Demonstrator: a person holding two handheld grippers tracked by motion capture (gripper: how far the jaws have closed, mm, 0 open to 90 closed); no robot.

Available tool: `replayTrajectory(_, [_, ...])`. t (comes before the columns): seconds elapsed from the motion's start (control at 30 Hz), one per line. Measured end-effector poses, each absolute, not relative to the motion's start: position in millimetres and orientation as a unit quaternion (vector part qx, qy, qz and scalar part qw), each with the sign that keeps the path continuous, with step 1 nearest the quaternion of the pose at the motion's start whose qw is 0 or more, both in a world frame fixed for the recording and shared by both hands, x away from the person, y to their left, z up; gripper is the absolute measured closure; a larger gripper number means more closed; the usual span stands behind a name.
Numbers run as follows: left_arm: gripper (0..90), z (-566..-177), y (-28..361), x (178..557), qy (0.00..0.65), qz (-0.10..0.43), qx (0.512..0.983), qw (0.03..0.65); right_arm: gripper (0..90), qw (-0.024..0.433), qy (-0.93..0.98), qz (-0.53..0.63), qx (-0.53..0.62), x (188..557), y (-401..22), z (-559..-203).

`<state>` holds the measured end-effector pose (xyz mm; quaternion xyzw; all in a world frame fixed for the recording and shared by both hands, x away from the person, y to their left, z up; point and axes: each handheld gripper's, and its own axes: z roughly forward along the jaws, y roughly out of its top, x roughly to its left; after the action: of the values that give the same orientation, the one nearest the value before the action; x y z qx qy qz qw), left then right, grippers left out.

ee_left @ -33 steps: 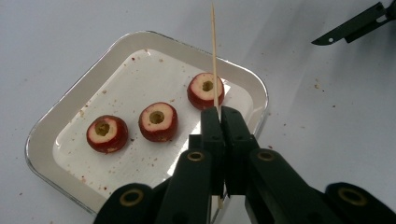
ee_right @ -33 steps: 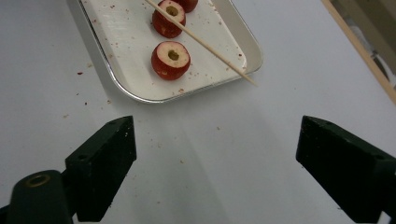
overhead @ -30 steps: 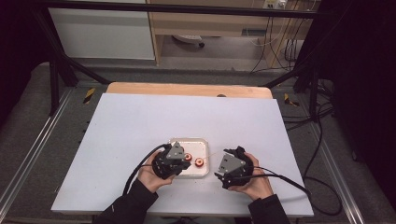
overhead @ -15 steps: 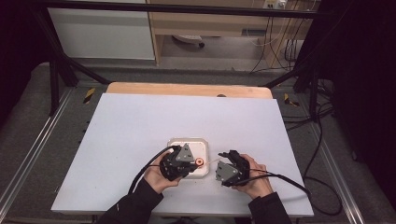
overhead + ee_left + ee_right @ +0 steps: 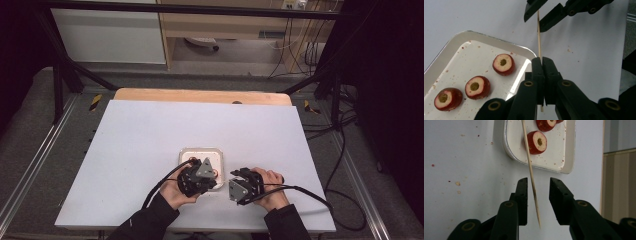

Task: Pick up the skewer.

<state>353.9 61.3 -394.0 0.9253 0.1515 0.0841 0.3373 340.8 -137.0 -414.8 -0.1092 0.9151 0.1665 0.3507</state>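
my left gripper (image 5: 541,62) has its fingers clamped on the skewer (image 5: 539,37); right gripper (image 5: 537,192) fingers are parted around its far end, not gripping. beyond, three cored fruit pieces (image 5: 503,64) sit unskewered on the tray (image 5: 456,40); threading not begun, i judge.

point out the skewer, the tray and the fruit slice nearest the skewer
skewer (image 5: 530,167), right gripper view, mid-shaft
tray (image 5: 456,40), left gripper view, rim
fruit slice (image 5: 537,142), right gripper view, cut face

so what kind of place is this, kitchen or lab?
Probably a lab recording rig, not a kitchen: white-covered table inside a black metal frame, loose cables on the floor, handheld left gripper over a white tray.
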Motion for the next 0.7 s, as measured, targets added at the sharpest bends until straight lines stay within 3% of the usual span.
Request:
replayTrajectory(0.4, [88.6,-395.6,58.9,354.3,0.150,0.081,0.926,0.336,86.3,0.352,0.914,0.144,-0.142,338.6,-135.5,-418.4])
replayTrajectory(0.7, [86.3,-394.0,60.4,358.7,0.156,0.081,0.930,0.324,89.1,0.360,0.909,0.130,-0.163,337.5,-135.2,-418.9])
